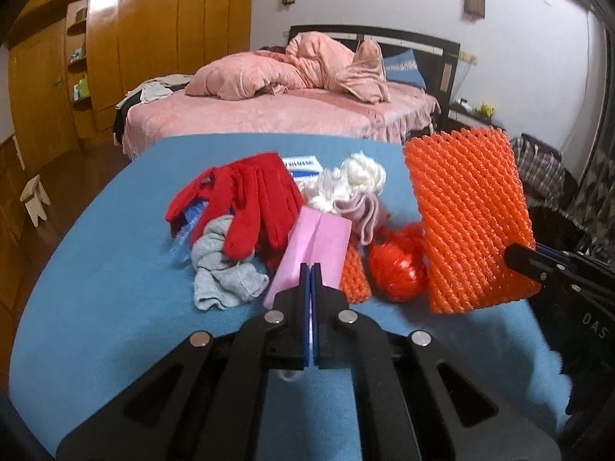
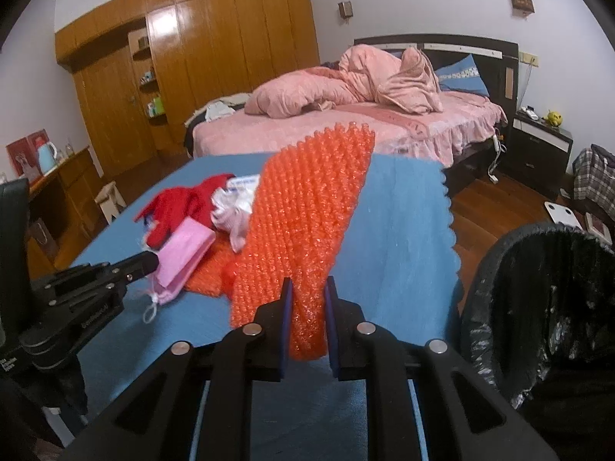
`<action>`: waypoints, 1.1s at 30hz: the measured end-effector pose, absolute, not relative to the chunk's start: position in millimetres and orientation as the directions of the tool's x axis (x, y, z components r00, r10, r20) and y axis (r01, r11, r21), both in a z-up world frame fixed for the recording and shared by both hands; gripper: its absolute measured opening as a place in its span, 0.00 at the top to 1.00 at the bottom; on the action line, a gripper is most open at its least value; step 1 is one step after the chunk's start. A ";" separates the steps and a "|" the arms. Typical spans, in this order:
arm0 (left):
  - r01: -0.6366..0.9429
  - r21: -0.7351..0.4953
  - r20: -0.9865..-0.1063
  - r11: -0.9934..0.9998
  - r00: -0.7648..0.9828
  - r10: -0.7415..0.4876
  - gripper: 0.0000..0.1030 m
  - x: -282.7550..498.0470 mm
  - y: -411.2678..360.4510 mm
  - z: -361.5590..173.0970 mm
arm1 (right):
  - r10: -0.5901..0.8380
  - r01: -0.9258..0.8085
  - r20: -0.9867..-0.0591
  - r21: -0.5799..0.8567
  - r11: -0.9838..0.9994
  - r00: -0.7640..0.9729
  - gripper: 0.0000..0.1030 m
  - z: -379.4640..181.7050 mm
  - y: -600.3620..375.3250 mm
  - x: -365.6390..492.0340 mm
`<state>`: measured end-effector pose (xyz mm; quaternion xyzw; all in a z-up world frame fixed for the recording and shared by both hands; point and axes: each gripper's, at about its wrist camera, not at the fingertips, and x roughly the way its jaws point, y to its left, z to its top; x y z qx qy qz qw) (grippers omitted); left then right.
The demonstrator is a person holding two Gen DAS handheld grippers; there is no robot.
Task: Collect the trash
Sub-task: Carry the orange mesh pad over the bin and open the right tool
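Observation:
A pile of odds and ends lies on the blue-covered table (image 1: 115,269). My left gripper (image 1: 311,267) is shut on the near edge of a pink folded sheet (image 1: 323,238), which rests against the pile. The right wrist view shows the same pink sheet (image 2: 186,247) at the left gripper's tip (image 2: 148,261). My right gripper (image 2: 307,288) is shut on the lower end of a big orange foam net (image 2: 307,223) and holds it upright above the table. From the left wrist view the orange foam net (image 1: 469,219) hangs at the right.
The pile holds red gloves (image 1: 246,199), a grey cloth (image 1: 219,272), white plastic wrap (image 1: 353,180), a red plastic wad (image 1: 399,265) and a smaller orange net (image 1: 353,272). A bin with a black liner (image 2: 538,307) stands off the table's right edge. A pink bed (image 2: 346,130) lies beyond.

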<state>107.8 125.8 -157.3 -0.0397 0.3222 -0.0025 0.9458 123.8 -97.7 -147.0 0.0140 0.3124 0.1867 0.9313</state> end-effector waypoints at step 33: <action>0.496 -0.185 -0.477 0.848 0.709 -0.519 1.00 119.7 -108.7 -83.4 | -0.020 0.114 -0.542 0.141 0.983 0.840 0.85 -108.7 -310.5 64.6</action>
